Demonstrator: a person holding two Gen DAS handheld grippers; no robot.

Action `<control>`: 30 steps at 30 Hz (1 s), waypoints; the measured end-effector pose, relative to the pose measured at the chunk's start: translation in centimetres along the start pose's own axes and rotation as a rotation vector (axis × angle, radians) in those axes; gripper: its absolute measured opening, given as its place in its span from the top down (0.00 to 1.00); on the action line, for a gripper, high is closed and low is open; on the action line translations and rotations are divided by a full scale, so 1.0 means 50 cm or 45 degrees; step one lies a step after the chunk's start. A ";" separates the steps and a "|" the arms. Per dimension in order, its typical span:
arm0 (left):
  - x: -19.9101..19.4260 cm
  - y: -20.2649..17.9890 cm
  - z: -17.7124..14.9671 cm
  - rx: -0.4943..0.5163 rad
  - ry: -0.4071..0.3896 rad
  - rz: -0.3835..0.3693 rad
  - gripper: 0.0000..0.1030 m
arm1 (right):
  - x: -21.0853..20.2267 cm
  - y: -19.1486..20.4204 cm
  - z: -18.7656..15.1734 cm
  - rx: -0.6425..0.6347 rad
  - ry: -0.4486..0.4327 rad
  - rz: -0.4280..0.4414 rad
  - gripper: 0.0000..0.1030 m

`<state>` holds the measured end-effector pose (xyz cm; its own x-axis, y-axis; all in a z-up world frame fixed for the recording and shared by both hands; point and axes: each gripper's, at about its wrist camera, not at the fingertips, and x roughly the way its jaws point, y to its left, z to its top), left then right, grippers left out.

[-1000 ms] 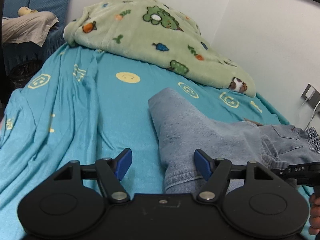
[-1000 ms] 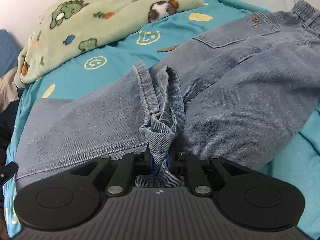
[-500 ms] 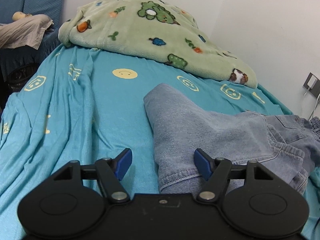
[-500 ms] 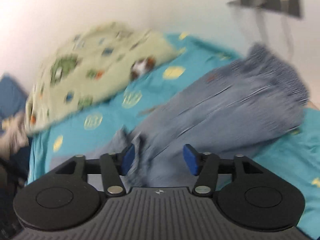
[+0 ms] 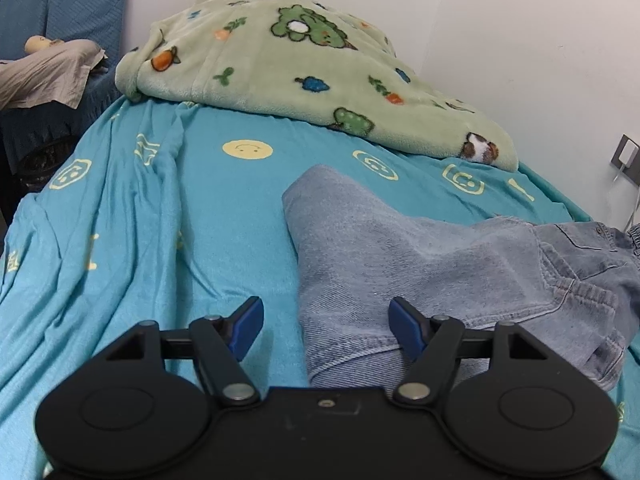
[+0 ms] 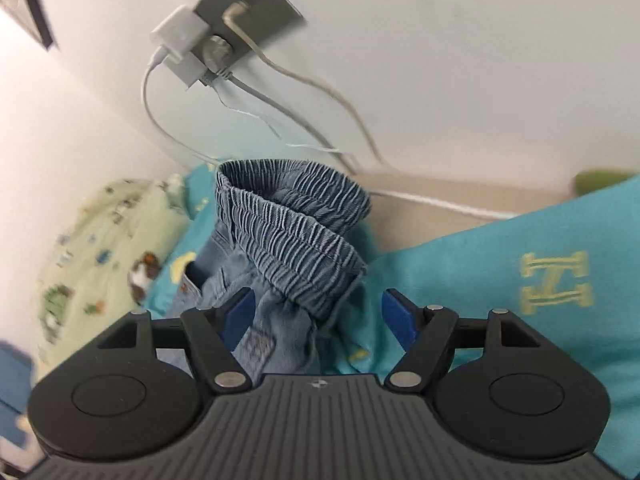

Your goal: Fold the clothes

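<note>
Item under handling: the jeans [image 5: 420, 264], lying on the bed [image 5: 224, 216] over its teal sheet, running from 6 o'clock to 3 o'clock in the left wrist view. The denim is reading as soft but weighty, likely to drape and slump rather than hold a crease unaided; the seams and hem [image 5: 352, 356] are looking thicker and should be offering the firmer purchase. Judged best holds: the hem edge at 6 o'clock and the gathered elastic waistband [image 6: 292, 224], which is sitting at 12 o'clock of the right gripper [image 6: 318, 314].

Appearance: light blue, faded wash, one leg lying flat with a blunt folded end toward 12 o'clock, the seat and pocket area bunching at 3 o'clock. The waistband is ribbed and standing up in a curl.

Left gripper [image 5: 326, 326]: fingers standing apart, clamped on nothing, straddling the leg's left edge. Right gripper: fingers spreading wider at this moment, denim lying between them but not pinched.

A green fleece blanket [image 5: 304, 64] is occupying the bed at 12 o'clock, clear of the work
</note>
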<state>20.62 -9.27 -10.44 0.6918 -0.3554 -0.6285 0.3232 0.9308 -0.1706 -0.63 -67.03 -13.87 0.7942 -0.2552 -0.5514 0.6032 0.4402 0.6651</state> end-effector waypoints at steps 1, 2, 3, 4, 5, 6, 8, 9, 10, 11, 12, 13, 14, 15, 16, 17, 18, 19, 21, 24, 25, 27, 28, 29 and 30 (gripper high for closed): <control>0.001 -0.001 0.000 -0.001 0.000 0.002 0.35 | 0.017 -0.005 0.001 0.030 0.014 0.033 0.29; 0.001 -0.002 0.000 -0.004 -0.001 0.004 0.35 | 0.034 -0.009 0.002 0.054 0.026 0.060 0.28; 0.001 -0.003 0.000 -0.006 -0.001 0.005 0.35 | 0.050 -0.007 0.003 0.061 0.030 0.064 0.27; 0.001 -0.004 0.000 -0.007 -0.001 0.006 0.35 | 0.064 -0.003 0.002 0.052 0.030 0.048 0.26; 0.002 -0.005 0.001 -0.010 0.000 0.007 0.35 | 0.074 0.005 0.003 0.035 0.023 0.024 0.27; 0.002 -0.006 0.002 -0.013 0.001 0.008 0.35 | 0.078 0.016 0.002 0.009 0.002 -0.004 0.29; 0.002 -0.008 0.005 -0.008 0.003 0.008 0.35 | 0.076 0.042 -0.004 -0.066 -0.068 -0.023 0.43; 0.003 -0.009 0.006 -0.005 0.004 0.008 0.35 | 0.069 0.061 -0.009 -0.117 -0.096 -0.032 0.56; 0.001 -0.010 0.007 0.004 0.002 0.009 0.35 | 0.060 0.083 -0.014 -0.169 -0.121 -0.045 0.60; -0.001 -0.012 0.007 0.016 -0.002 0.011 0.35 | 0.050 0.105 -0.018 -0.221 -0.146 -0.059 0.69; -0.004 -0.014 0.008 0.025 -0.006 0.010 0.35 | 0.038 0.129 -0.023 -0.272 -0.176 -0.063 0.74; -0.007 -0.015 0.009 0.025 -0.007 0.004 0.35 | 0.021 0.155 -0.029 -0.322 -0.214 -0.052 0.75; -0.011 -0.015 0.010 0.023 -0.008 -0.004 0.35 | 0.004 0.182 -0.034 -0.361 -0.250 -0.034 0.77; -0.014 -0.015 0.011 0.018 -0.010 -0.013 0.35 | -0.015 0.208 -0.040 -0.383 -0.280 -0.004 0.79; -0.019 -0.014 0.013 0.015 -0.013 -0.021 0.35 | -0.032 0.236 -0.047 -0.404 -0.307 0.025 0.79; -0.024 -0.014 0.015 0.013 -0.016 -0.030 0.35 | -0.049 0.267 -0.056 -0.429 -0.334 0.057 0.80; -0.029 -0.013 0.016 0.011 -0.020 -0.038 0.35 | -0.065 0.299 -0.066 -0.462 -0.358 0.088 0.80; -0.034 -0.012 0.019 0.012 -0.025 -0.044 0.35 | -0.078 0.331 -0.077 -0.510 -0.379 0.116 0.80; -0.045 -0.009 0.023 0.010 -0.030 -0.045 0.35 | -0.095 0.398 -0.107 -0.635 -0.422 0.163 0.80; -0.061 -0.002 0.027 -0.007 -0.037 -0.059 0.35 | -0.112 0.499 -0.172 -0.806 -0.458 0.226 0.80; -0.066 0.000 0.029 -0.012 -0.040 -0.062 0.35 | -0.117 0.527 -0.196 -0.850 -0.460 0.247 0.80; -0.077 0.004 0.035 -0.021 -0.049 -0.067 0.35 | -0.126 0.577 -0.248 -0.929 -0.452 0.289 0.80; -0.082 0.007 0.039 -0.030 -0.056 -0.074 0.35 | -0.133 0.598 -0.278 -0.972 -0.447 0.309 0.80; -0.089 0.011 0.042 -0.038 -0.064 -0.083 0.35 | -0.143 0.612 -0.309 -1.016 -0.442 0.330 0.80; -0.095 0.016 0.046 -0.046 -0.073 -0.088 0.35 | -0.153 0.622 -0.340 -1.059 -0.434 0.348 0.80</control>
<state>19.09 -7.04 -5.83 0.7048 -0.4221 -0.5702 0.3485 0.9061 -0.2400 10.79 -36.77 2.47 0.9587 -0.2324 -0.1641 0.2510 0.9624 0.1036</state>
